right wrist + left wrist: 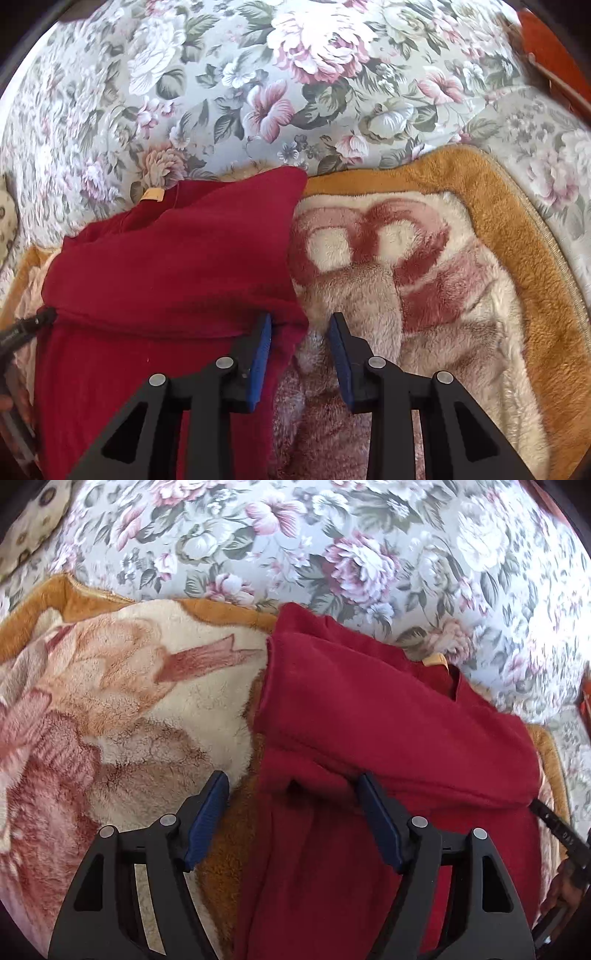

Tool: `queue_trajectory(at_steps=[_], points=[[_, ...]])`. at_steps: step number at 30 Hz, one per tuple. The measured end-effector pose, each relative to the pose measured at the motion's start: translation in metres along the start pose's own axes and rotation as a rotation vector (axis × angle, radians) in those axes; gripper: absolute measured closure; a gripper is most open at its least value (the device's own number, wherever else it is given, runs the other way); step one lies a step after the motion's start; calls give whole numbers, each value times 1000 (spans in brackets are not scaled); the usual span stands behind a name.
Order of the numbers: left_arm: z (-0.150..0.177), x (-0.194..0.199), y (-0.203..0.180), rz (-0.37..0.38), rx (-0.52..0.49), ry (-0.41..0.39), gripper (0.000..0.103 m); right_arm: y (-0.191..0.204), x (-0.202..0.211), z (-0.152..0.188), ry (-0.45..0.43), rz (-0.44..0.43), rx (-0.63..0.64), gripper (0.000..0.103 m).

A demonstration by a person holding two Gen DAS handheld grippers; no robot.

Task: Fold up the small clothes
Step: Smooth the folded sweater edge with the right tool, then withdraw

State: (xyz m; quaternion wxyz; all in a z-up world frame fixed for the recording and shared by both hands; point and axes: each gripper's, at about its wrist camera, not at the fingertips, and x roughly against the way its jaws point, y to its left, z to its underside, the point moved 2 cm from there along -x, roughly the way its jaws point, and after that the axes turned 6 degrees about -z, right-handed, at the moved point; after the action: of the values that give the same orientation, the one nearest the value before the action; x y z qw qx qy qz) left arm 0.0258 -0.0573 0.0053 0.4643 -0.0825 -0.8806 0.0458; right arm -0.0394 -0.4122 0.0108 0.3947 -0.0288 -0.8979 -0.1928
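While the dark red fleece garment [388, 716] lies part-folded on the plush cream-and-rose blanket with the tan border [122, 686], both tools stand over the fold's near edge, one at each side. The blanket itself is spread over a grey floral-print cover [332, 546], which gives a soft, broad surface for the folding.

Seen from the left wrist, the left gripper [291, 794] has its blue-padded jaws spread wide, one over the blanket and the other resting at the red cloth; a small ridge of the garment's folded edge sits between them, but the pads do not press on it, so it grips nothing. In the right wrist view, the right gripper [301, 336] is likewise released: its left pad lies against the garment's right edge, its other pad stands over bare blanket, and only pile shows in the gap.

The upper layer of the garment has been laid back over the lower one, forming a thick crease running across, with a small tan label [153, 194] at the far collar. Placing a tool at each end of that crease probably serves to keep the edges level for the next fold. Since fleece is bulky, the layers may slip apart if only one is pinched.
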Motion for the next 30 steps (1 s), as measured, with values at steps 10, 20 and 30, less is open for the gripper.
queue_trajectory(at_steps=[10,20,30], points=[[34,64,1,1,-22,-31,30,21,86,28,24,-151,0,72],[92,126,4,-19,-62,-48,30,30,135,92,85,-246,53,69],[148,151,26,53,-87,49,30,19,157,137,145,-254,86,64]])
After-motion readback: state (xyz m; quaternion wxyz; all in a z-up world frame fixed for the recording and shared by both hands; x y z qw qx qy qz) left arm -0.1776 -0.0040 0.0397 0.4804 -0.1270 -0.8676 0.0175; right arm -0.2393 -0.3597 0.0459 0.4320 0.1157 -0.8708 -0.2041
